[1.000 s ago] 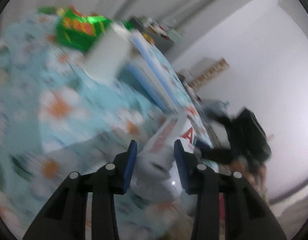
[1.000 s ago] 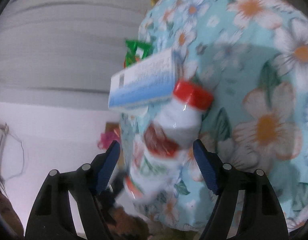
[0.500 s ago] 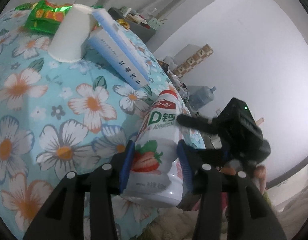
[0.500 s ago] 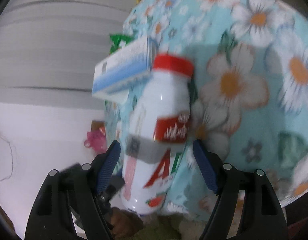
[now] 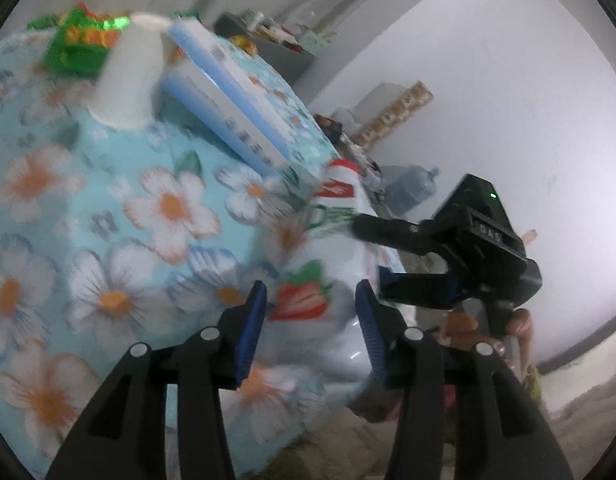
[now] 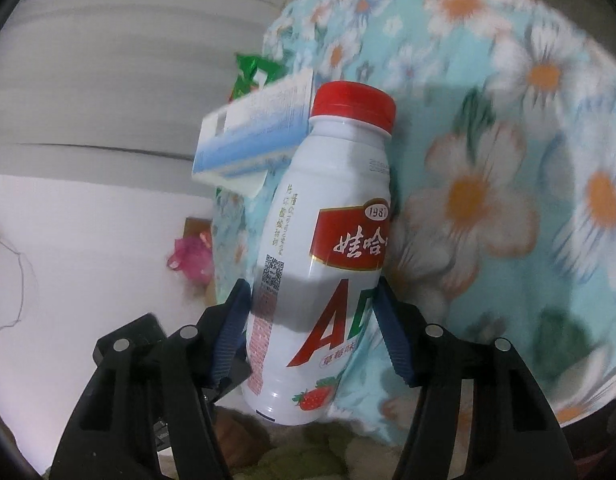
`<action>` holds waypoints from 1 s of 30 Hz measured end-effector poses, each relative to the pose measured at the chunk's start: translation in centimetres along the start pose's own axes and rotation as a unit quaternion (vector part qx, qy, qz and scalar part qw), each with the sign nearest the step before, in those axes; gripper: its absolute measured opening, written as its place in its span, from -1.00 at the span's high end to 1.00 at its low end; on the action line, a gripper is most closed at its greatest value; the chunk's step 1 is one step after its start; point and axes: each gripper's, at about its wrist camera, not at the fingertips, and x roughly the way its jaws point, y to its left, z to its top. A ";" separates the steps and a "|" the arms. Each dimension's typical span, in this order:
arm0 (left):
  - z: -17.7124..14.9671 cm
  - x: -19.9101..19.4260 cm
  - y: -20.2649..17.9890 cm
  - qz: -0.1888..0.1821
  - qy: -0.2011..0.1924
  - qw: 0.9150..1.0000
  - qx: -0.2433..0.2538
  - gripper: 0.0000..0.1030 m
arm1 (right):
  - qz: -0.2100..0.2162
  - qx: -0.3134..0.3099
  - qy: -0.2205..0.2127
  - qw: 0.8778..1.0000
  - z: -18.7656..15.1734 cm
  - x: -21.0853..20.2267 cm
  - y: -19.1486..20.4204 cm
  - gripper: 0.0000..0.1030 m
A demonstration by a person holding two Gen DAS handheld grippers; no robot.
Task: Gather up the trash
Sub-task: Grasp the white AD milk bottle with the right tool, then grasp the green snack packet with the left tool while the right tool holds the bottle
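White drink bottle (image 6: 328, 240), rigid, smooth and probably light, best gripped mid-body: right claw (image 6: 312, 332) closing on it, left claw (image 5: 310, 330) part-open around its base.

The right gripper (image 6: 312, 328) is closing around the white bottle (image 6: 324, 248).

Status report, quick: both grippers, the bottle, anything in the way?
Right gripper closing around the bottle. Left gripper also straddling it, contact unclear. Blue box sits beside the cap.
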 end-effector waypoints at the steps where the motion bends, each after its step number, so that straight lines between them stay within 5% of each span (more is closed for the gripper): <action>1: 0.5 -0.5 0.3 0.018 -0.012 1.000 0.002 0.14 | -0.003 -0.003 -0.007 1.000 0.4 -0.6 0.0 -0.14; 6: 3.9 -3.9 4.2 0.076 -0.070 0.994 -0.045 0.14 | -0.027 -0.021 -0.016 0.999 2.2 -1.9 -0.4 -0.15; 12: 9.4 -7.1 12.1 0.128 -0.133 0.969 -0.165 0.12 | -0.017 -0.005 -0.008 1.000 2.5 -1.6 -1.5 -0.17; 15: 11.0 -6.7 16.4 0.100 -0.122 0.958 -0.238 0.11 | -0.014 -0.003 -0.007 1.000 2.7 -1.6 -1.6 -0.19; 19: 11.2 -4.4 22.4 -0.002 -0.106 0.916 -0.386 0.11 | -0.019 -0.006 -0.008 1.000 3.0 -1.2 -1.2 -0.21; 22: 11.3 -3.2 23.8 -0.026 -0.119 0.900 -0.418 0.11 | -0.022 -0.006 -0.008 1.000 3.1 -0.8 -1.0 -0.23; 30: 12.8 -2.5 24.0 -0.067 -0.173 0.876 -0.445 0.11 | -0.021 -0.001 -0.003 1.000 3.2 -0.4 -1.2 -0.24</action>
